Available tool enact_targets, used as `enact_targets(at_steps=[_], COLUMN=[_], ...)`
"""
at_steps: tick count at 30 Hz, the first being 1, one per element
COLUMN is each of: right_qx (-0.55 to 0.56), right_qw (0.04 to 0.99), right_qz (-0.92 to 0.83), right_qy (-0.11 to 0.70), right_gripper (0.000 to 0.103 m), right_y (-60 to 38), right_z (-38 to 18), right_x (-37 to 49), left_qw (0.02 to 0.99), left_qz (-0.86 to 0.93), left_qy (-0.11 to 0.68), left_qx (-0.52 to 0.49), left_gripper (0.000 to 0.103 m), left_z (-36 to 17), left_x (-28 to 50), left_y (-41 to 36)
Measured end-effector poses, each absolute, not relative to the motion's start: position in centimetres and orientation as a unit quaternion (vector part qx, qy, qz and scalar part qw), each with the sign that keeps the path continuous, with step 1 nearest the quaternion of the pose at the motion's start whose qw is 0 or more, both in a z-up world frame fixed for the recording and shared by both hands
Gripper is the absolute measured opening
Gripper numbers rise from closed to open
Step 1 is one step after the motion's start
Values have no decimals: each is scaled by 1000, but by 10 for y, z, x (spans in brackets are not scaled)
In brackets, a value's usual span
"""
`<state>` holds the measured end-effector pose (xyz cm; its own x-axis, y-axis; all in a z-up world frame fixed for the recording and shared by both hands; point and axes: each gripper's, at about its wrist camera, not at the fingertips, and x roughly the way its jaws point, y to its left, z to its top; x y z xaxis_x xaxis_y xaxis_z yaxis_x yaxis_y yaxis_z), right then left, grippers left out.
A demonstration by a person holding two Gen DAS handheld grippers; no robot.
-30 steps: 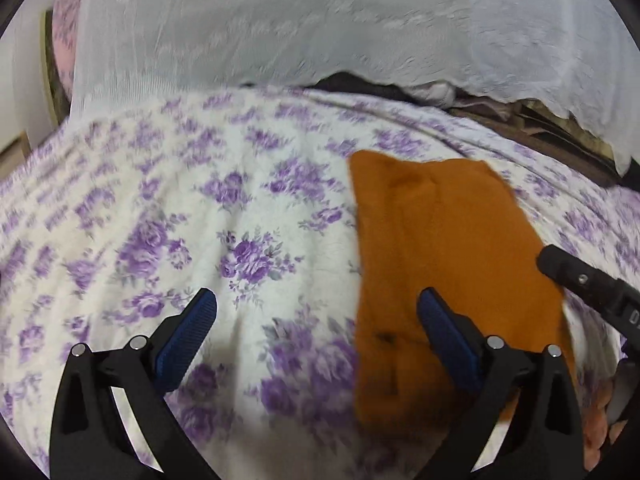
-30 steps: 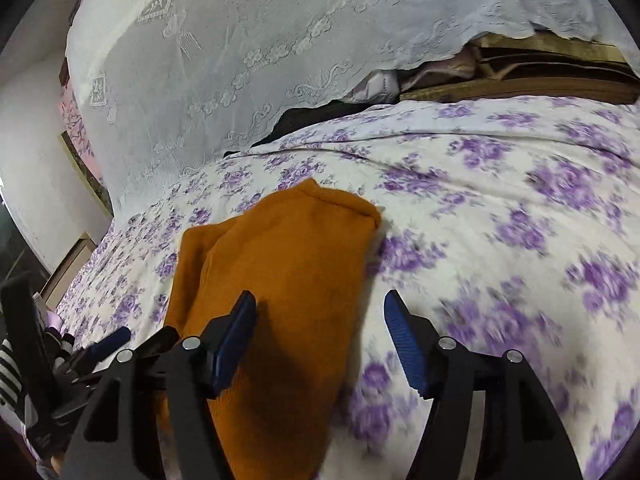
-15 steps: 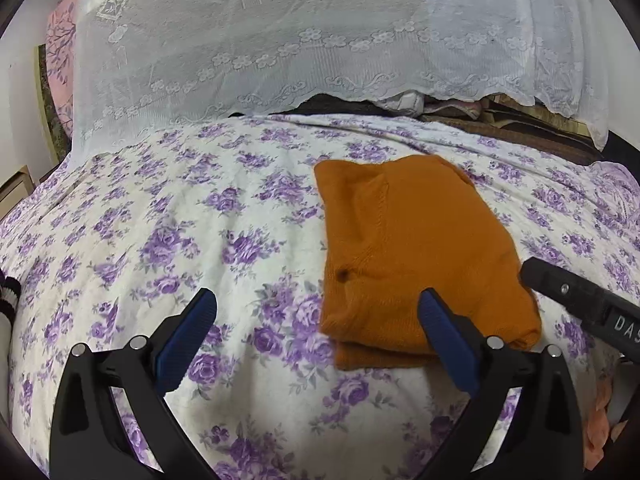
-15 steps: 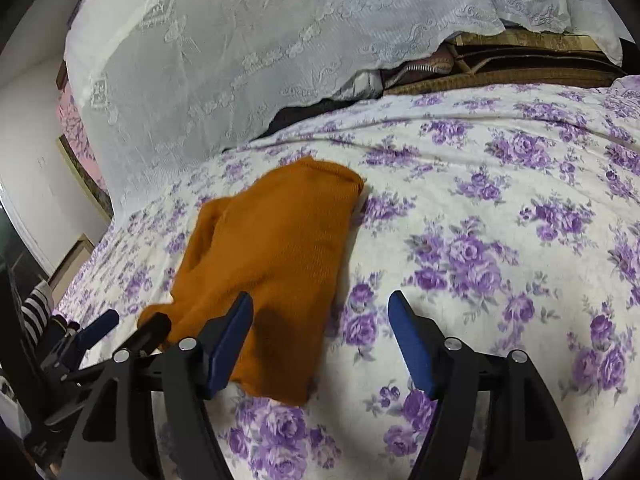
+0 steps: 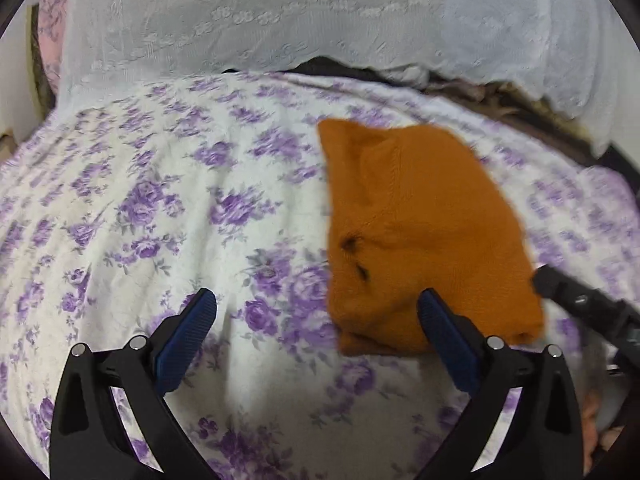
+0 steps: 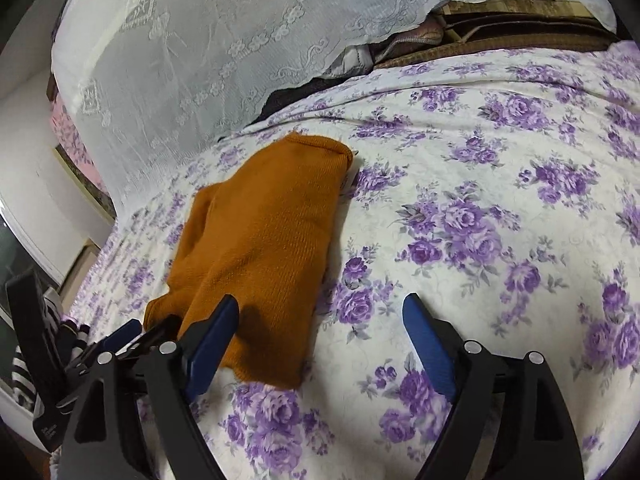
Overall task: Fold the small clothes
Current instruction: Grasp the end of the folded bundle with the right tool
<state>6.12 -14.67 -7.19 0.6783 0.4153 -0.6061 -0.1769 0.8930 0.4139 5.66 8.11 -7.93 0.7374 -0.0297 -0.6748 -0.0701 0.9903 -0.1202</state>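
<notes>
A folded orange knit garment (image 5: pixel 420 232) lies flat on the purple-flowered bedspread (image 5: pixel 160 208). It also shows in the right wrist view (image 6: pixel 264 248). My left gripper (image 5: pixel 316 328) is open and empty, just in front of the garment's near left corner. My right gripper (image 6: pixel 320 332) is open and empty; its left finger (image 6: pixel 212 336) is over the garment's near edge. The right gripper's tip shows in the left wrist view (image 5: pixel 576 300) beside the garment's right edge. The left gripper shows at the lower left of the right wrist view (image 6: pixel 120 340).
A white lace cloth (image 5: pixel 280 20) hangs over stacked bedding at the back. Dark folded fabrics and mats (image 6: pixel 500 36) lie under it at the back right. A striped black-and-white item (image 6: pixel 24 372) is at the bed's left edge.
Both grippers pulled back from the garment half a second ago, then came closer again. The garment has stayed folded in place. Both grippers stayed open.
</notes>
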Motion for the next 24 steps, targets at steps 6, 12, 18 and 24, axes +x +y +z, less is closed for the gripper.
enact_targets(at_steps=[6, 12, 18, 24], right_qx=[196, 246, 276, 248], right_qw=[894, 868, 847, 842], right_qz=[181, 211, 234, 248], right_qy=[359, 377, 389, 410], right_gripper=[88, 88, 88, 88], right_y=[-156, -164, -159, -133], right_z=[-71, -77, -81, -83], right_x=[59, 80, 119, 161], left_qw=[900, 862, 849, 835], left_qz=[-94, -132, -174, -202], left_qy=[382, 412, 428, 444], left_qx=[-189, -266, -257, -256], left_gripper=[98, 98, 98, 98], left_z=[-80, -95, -96, -103], left_x=[67, 109, 141, 167], left_y=[103, 112, 94, 89])
